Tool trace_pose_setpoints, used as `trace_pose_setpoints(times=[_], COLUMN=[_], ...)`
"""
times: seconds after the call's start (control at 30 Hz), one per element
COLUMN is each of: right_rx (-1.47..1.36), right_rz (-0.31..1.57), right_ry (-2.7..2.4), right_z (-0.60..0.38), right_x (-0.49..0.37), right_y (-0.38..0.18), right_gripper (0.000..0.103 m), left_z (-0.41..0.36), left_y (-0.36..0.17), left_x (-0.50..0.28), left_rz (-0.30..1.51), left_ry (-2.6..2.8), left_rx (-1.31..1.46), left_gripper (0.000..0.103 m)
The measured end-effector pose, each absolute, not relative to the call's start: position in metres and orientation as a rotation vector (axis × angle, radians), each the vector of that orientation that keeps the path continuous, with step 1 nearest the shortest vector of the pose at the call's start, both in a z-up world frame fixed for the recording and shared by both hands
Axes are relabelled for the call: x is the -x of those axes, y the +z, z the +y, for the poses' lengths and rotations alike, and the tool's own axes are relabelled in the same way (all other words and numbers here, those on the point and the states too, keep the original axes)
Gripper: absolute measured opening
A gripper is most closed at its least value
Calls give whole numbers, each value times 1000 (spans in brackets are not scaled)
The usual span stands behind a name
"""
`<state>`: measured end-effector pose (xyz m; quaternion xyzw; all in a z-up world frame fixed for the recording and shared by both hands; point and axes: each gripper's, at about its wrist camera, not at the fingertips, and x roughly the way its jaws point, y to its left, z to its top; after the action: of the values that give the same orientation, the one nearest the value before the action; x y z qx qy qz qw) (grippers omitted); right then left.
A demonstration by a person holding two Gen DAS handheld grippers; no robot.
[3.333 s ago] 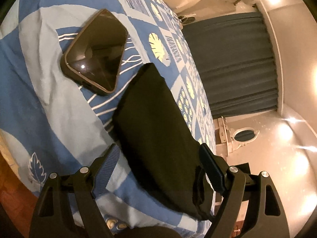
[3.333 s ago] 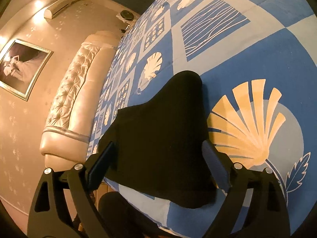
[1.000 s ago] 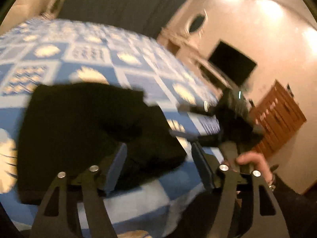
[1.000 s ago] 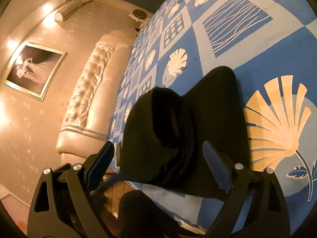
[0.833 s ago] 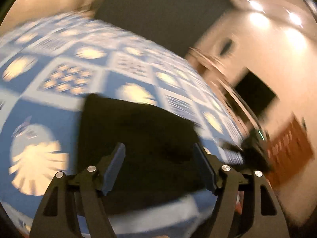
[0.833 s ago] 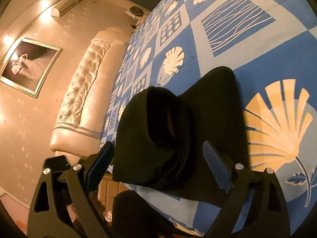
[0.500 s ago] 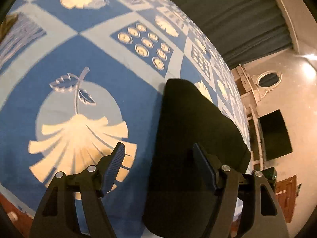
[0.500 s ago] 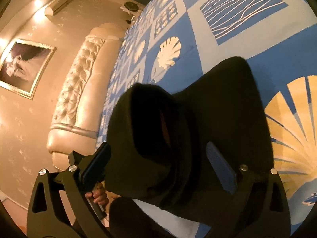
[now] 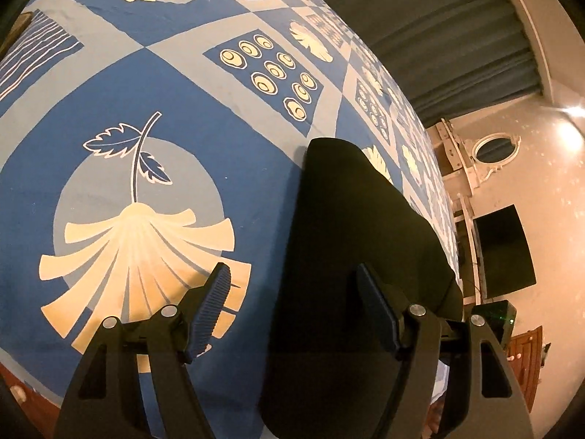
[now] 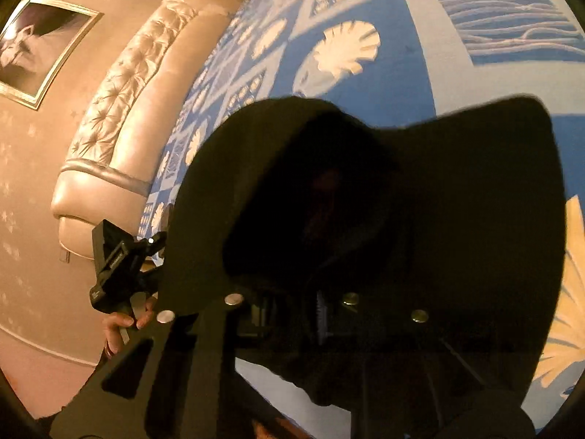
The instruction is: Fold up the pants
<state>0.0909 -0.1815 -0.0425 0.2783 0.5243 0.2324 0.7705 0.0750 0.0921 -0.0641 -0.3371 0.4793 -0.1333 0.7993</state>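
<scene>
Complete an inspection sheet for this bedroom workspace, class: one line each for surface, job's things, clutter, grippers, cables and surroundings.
Surface: bedspread, blue with shell and leaf prints.
Job's things: black pants, partly folded near the bed's edge; one layer raised in the right wrist view.
Clutter: nothing seen.
Grippers: left gripper open, empty, above the pants' edge; right gripper shut on the pants.
Cables: nothing seen clearly.
Surroundings: tufted headboard, framed picture, dark curtain, wall screen.
</scene>
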Motion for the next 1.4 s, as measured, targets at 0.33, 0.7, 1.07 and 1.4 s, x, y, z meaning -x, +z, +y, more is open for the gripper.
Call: trace_pose_setpoints(times=[0.33, 0.7, 1.07, 1.4], right_rx=[-638, -737, -793, -674], right_rz=[1000, 1061, 1123, 1101], right_ry=[501, 392, 502, 470], right_z=[-230, -280, -263, -260], right_x=[-59, -50, -43, -34], right_y=[0, -47, -48, -33], right_gripper=[13, 8, 45, 11], left_z=[76, 51, 51, 44], left_y=[-49, -58, -66, -66], left_x=[-69, -70, -71, -70], left_rz=[1000, 1066, 1094, 1106], left_ry=[-404, -438, -447, -467], left_rx=[687, 585, 607, 594], left_gripper=[70, 70, 70, 70])
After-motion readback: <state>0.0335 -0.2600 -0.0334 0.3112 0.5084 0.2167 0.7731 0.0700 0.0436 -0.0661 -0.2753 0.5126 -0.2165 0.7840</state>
